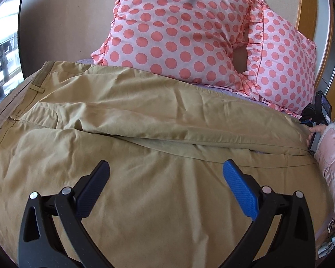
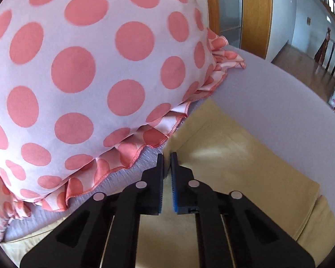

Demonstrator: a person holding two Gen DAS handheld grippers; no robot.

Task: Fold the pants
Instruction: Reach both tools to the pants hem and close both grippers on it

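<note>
The left gripper point(image 1: 166, 167) is hovering spread wide over the khaki pants point(image 1: 145, 116), lying flat across the bed beside the pillows point(image 1: 178, 29). The right gripper point(image 2: 167, 156) is pinching a leg hem. Folding seems barely started.

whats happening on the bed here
A person is folding tan pants spread flat on a bed, next to polka-dot pillows, with a handheld gripper in each hand. The left gripper hangs open above the near leg and holds nothing. The right gripper is at the leg end near the pillows with its fingers almost together, seemingly pinching the fabric edge, though the grip itself is hard to confirm. No fold is visible yet.
</note>
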